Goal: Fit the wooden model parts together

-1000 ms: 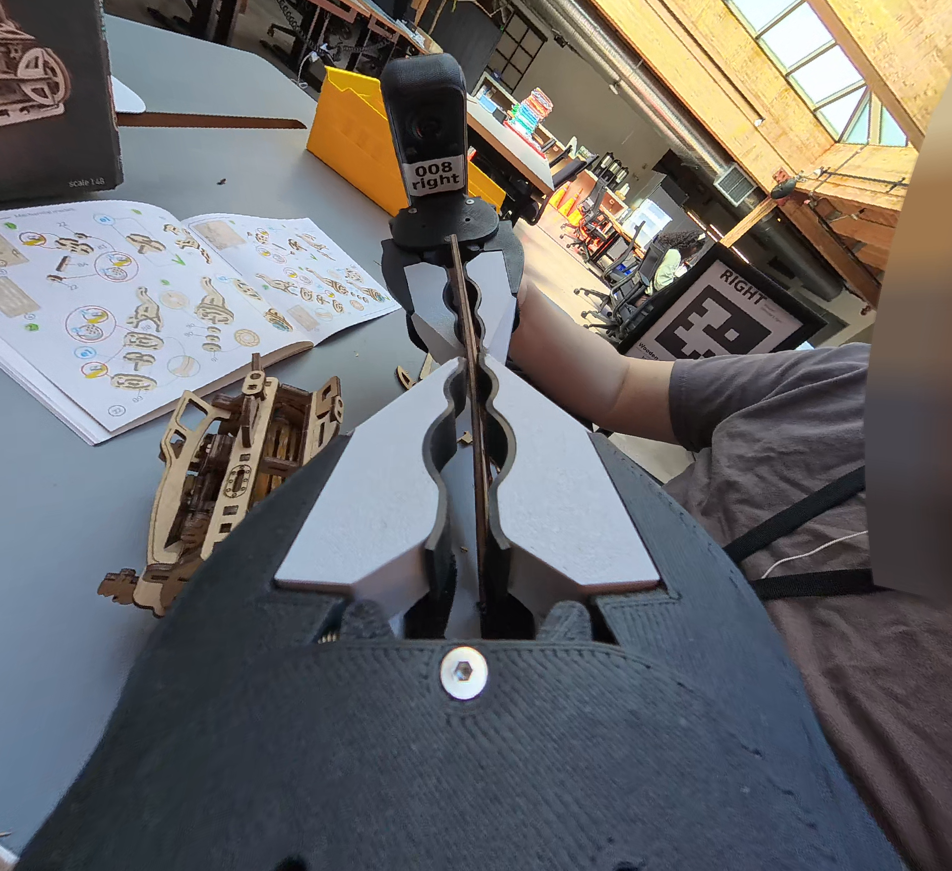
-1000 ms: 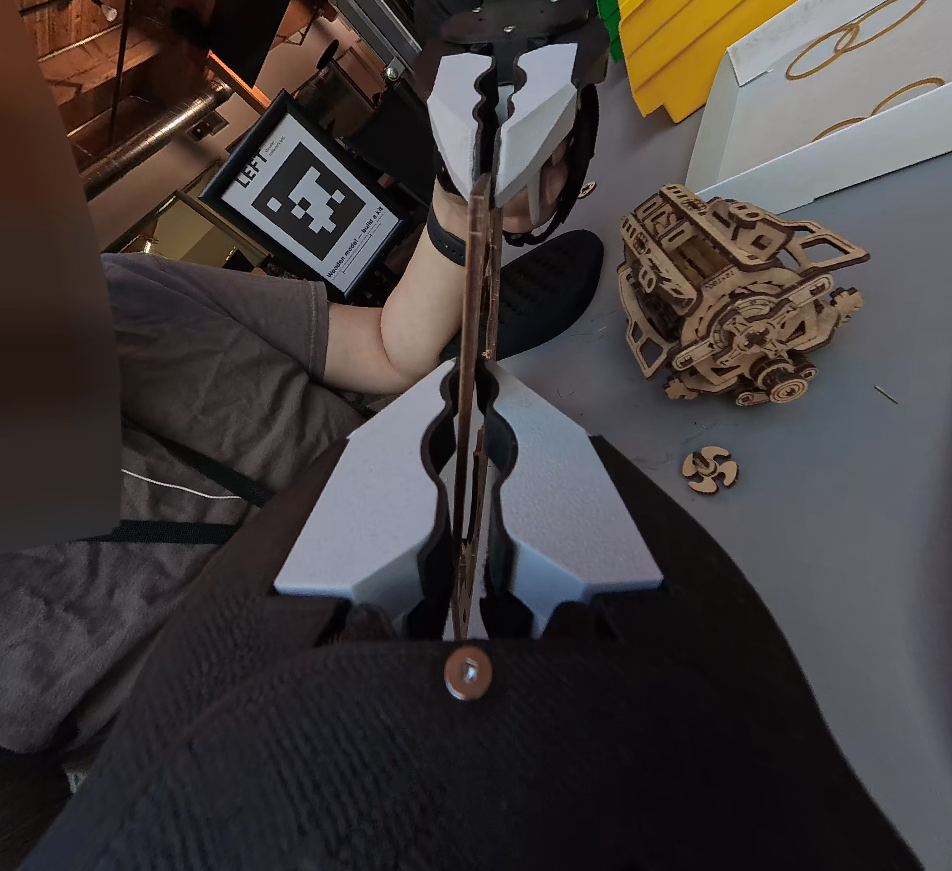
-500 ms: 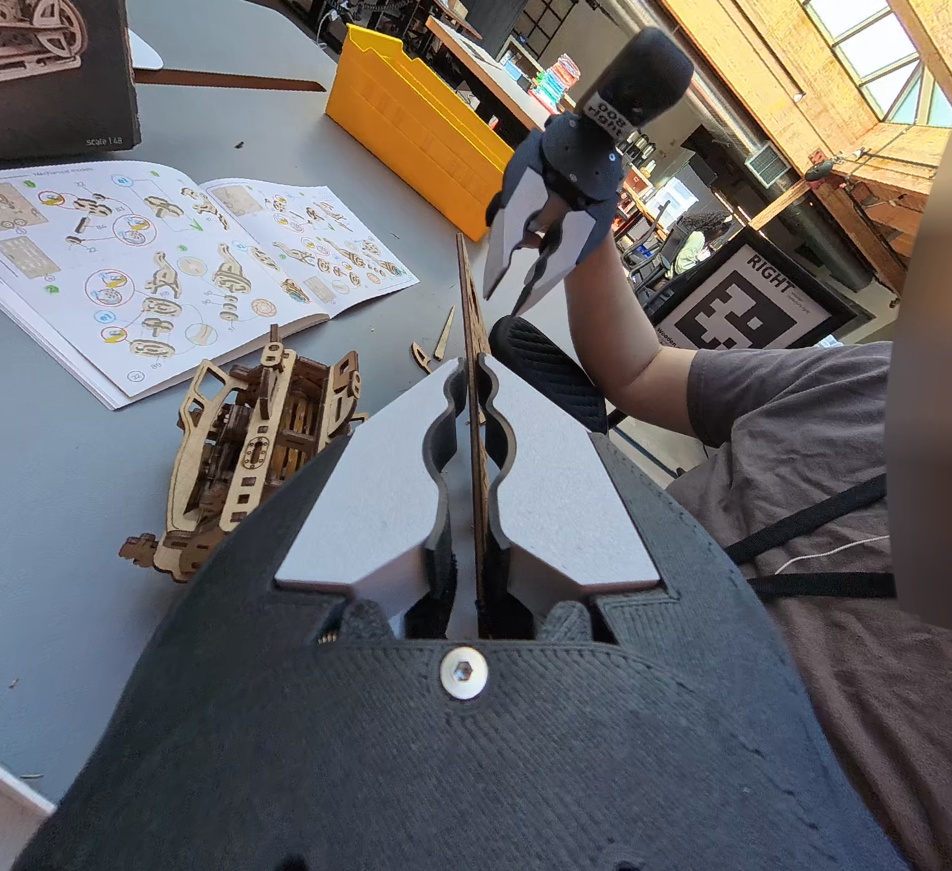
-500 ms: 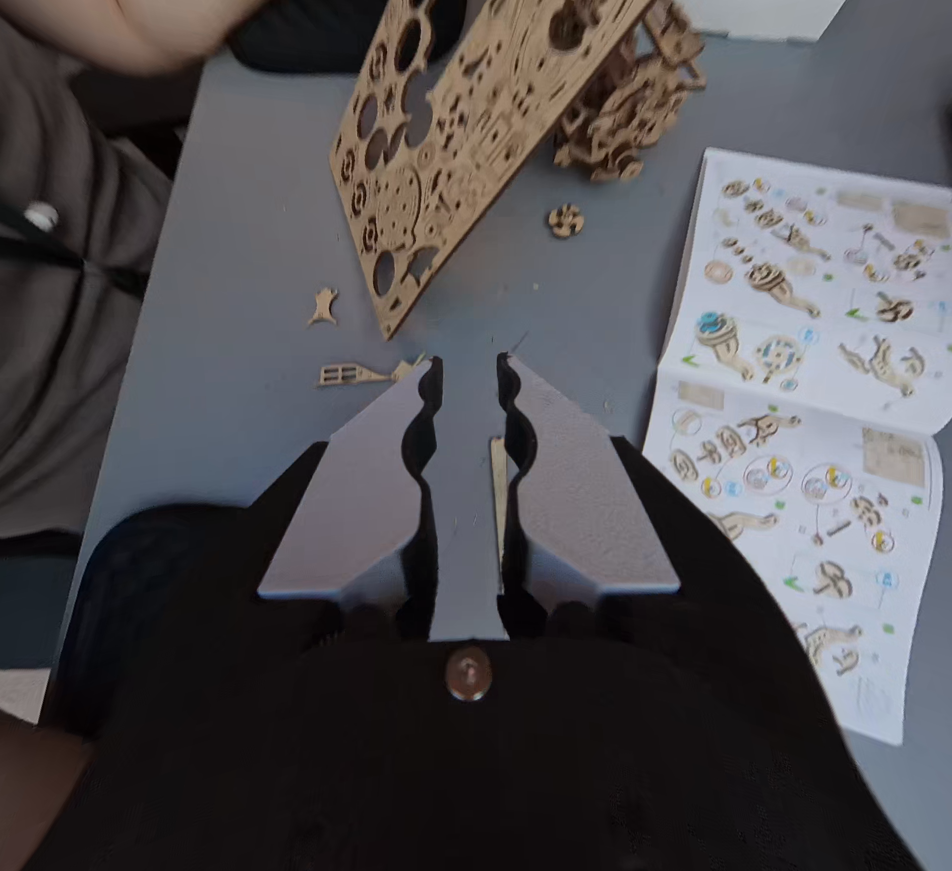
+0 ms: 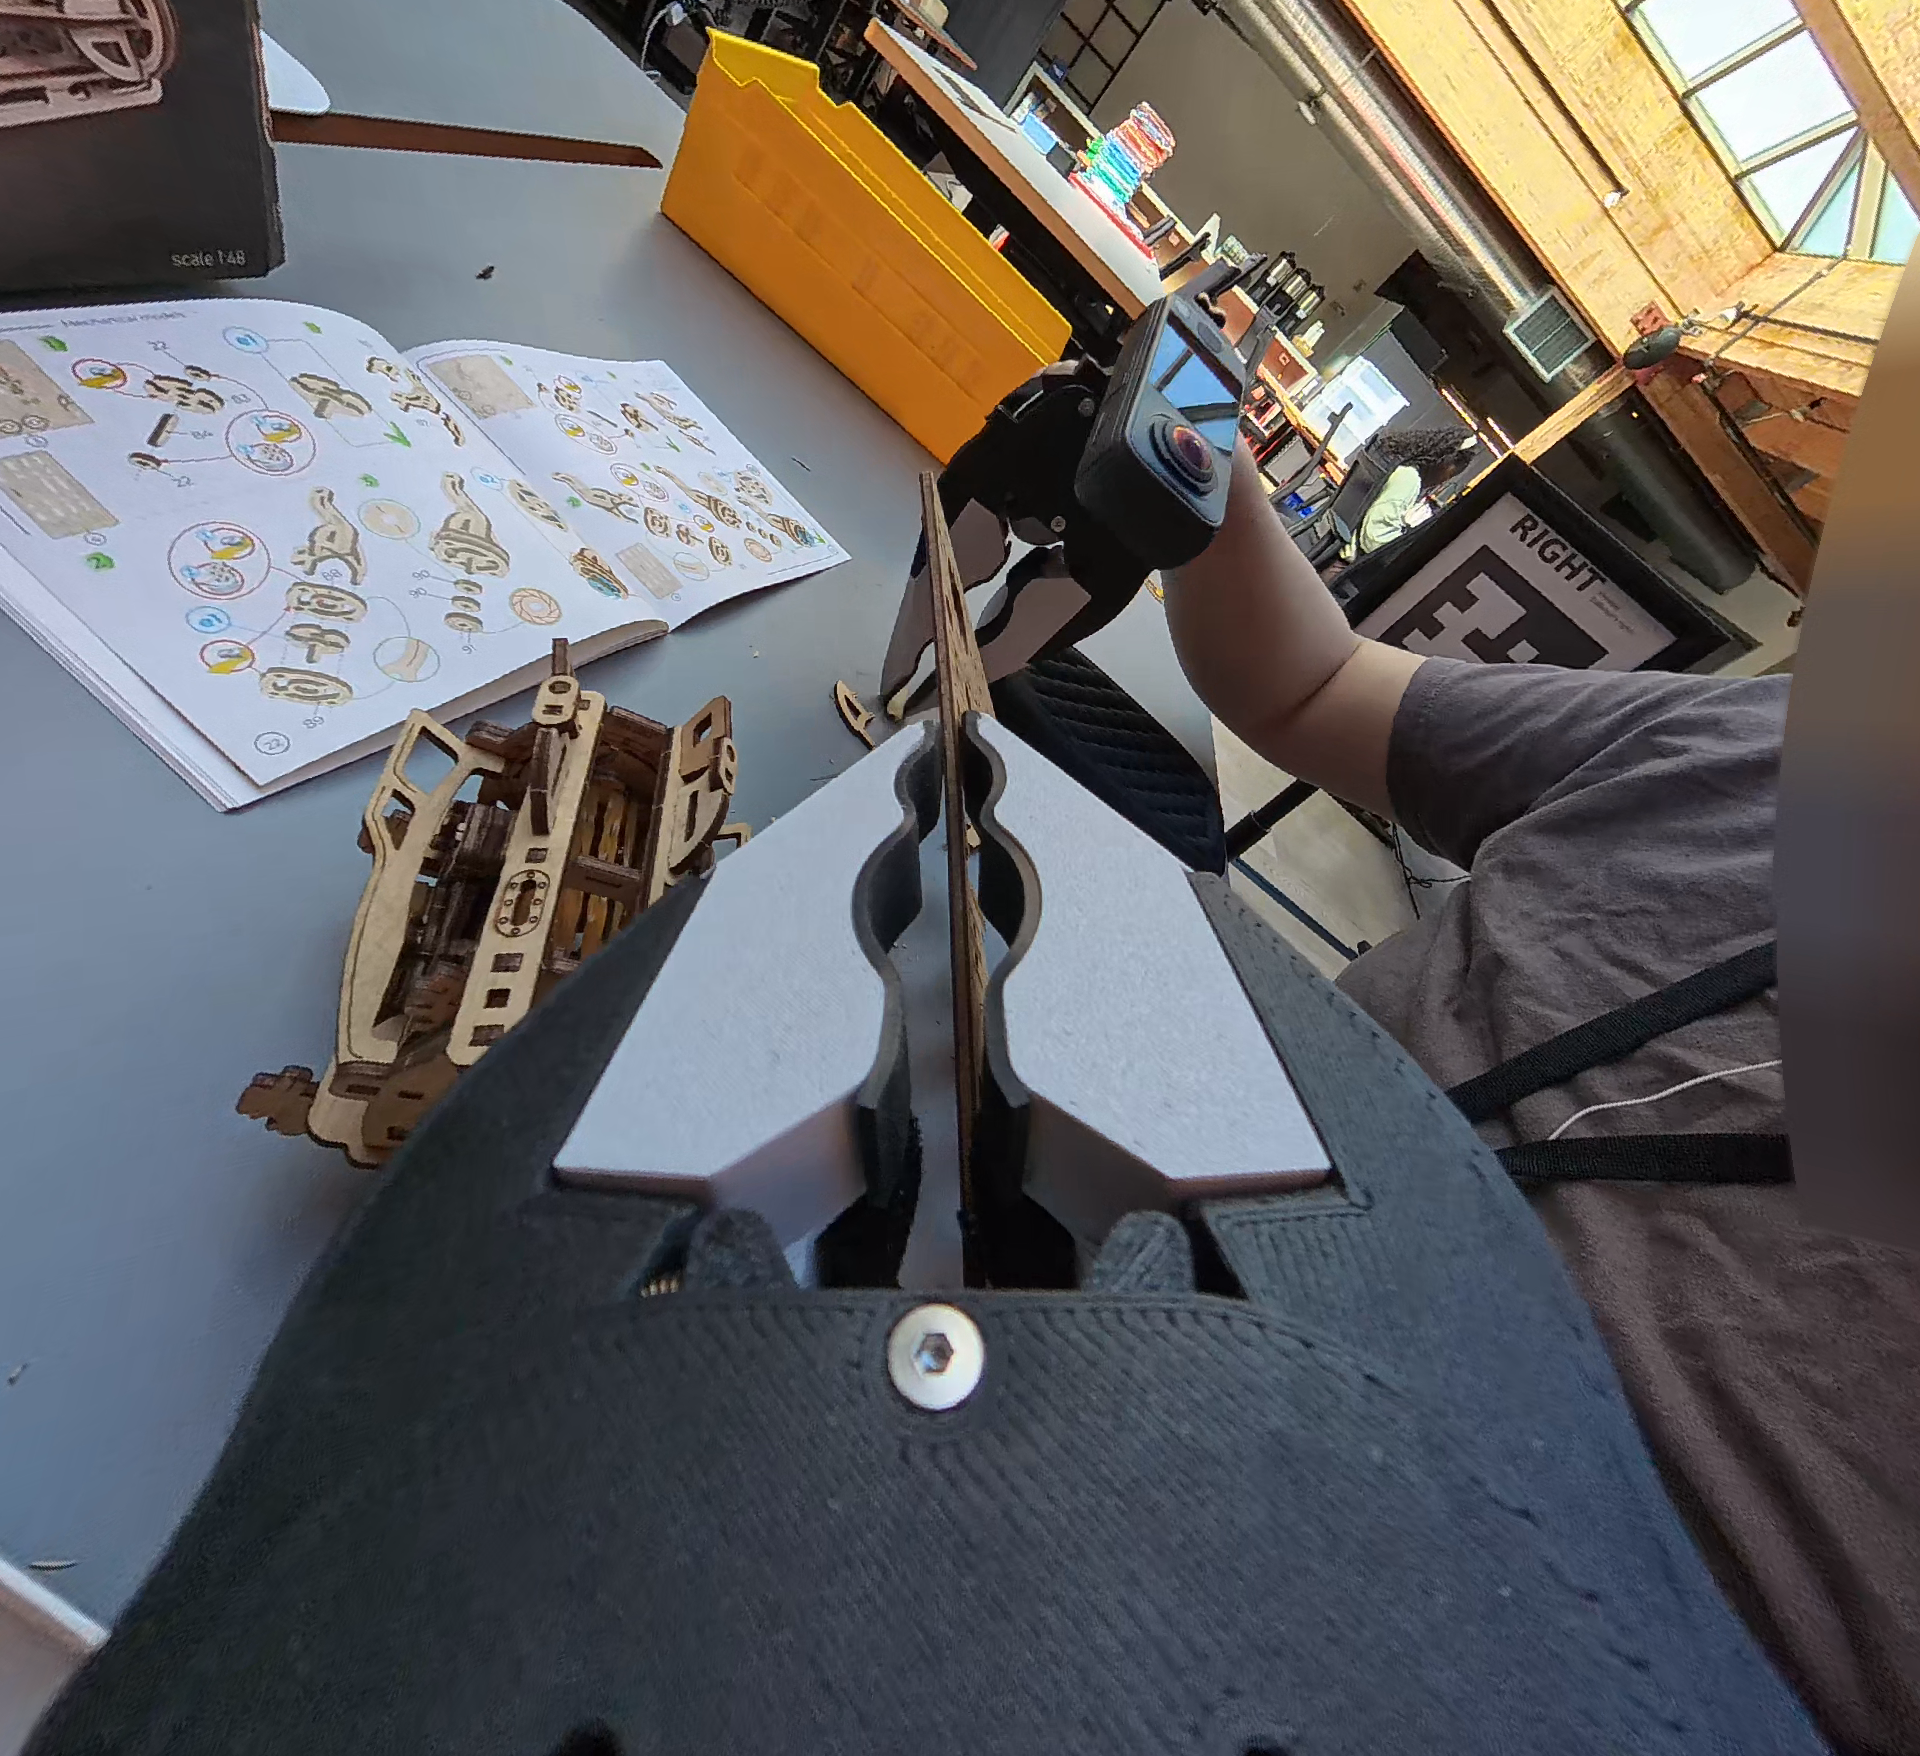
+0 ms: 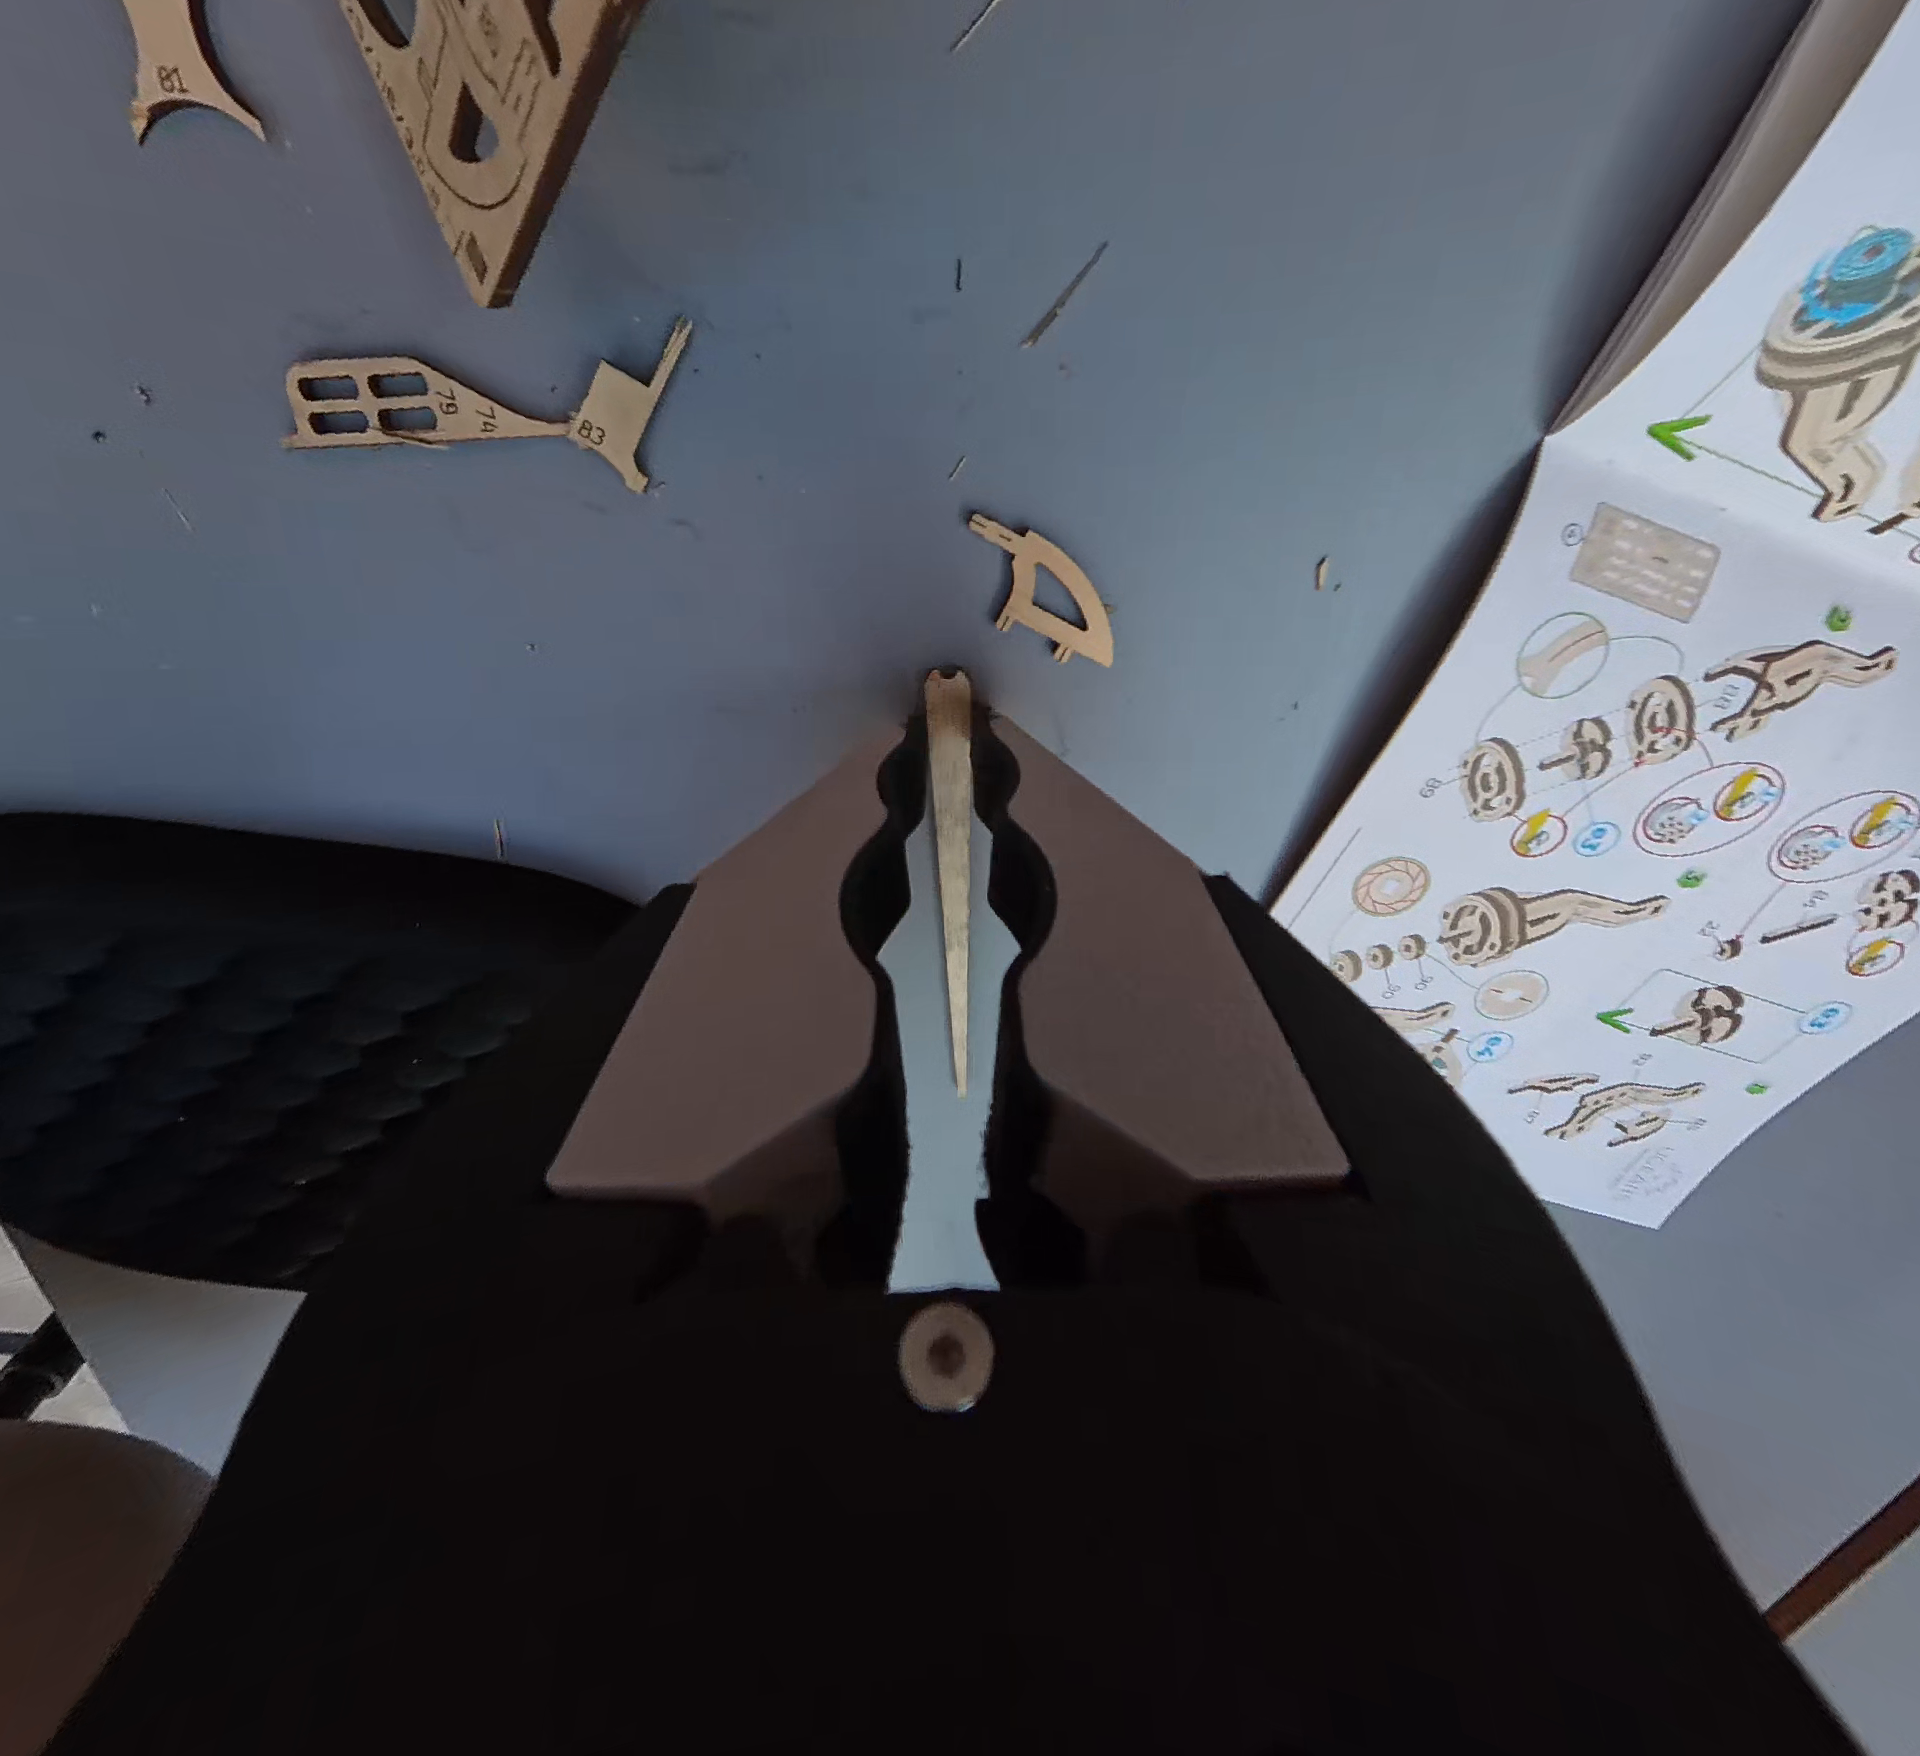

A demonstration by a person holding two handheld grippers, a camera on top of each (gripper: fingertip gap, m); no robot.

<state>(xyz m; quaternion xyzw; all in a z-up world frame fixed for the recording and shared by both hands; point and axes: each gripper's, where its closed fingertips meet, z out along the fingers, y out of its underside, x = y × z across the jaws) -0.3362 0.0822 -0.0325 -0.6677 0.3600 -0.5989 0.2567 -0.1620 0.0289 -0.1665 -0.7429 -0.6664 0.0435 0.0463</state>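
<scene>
Between the right gripper's (image 6: 948,719) fingers sits a thin pale wooden sliver part (image 6: 951,865), pinched edge-on, tip touching the grey table (image 6: 1299,272). Left gripper (image 5: 951,750) clamps the flat laser-cut plywood sheet (image 5: 954,626) upright beside it. Risk, judged: sliver may snap or twist out if pressed; the assembled wooden model (image 5: 520,906) lies left of the sheet.

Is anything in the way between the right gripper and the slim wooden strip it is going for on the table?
Nothing visible. The slim wooden strip already sits between the fingers of the right gripper, at the table. The fan-shaped piece lies apart, just beyond the tips, and the wooden sheet is well off to the side.
</scene>
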